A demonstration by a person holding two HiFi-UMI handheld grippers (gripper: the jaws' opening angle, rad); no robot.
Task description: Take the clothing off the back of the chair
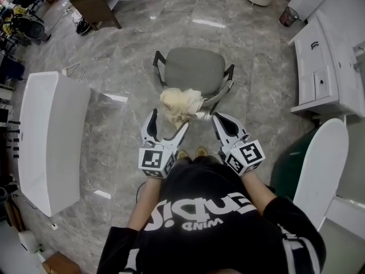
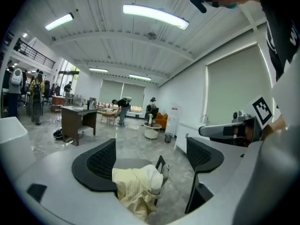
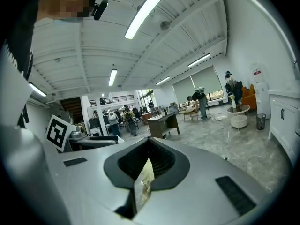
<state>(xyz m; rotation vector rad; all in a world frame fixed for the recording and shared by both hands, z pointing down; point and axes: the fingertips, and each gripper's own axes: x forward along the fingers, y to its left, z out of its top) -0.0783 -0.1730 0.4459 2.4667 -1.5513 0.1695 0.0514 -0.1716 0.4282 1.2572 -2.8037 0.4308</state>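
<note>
Already the grab is half made: the right gripper (image 1: 219,121) has its fingers (image 3: 164,161) closed on a fold of the clothing (image 1: 179,104), while the left gripper (image 1: 169,120) holds its fingers (image 2: 98,163) wide apart, the bunched cloth sitting between them and just ahead, unpressed. Next, I judge, the left fingers must close on that bunch and both lift it clear of the chair (image 1: 194,67). It is a pale yellow, crumpled garment draped over the chair's back.
</note>
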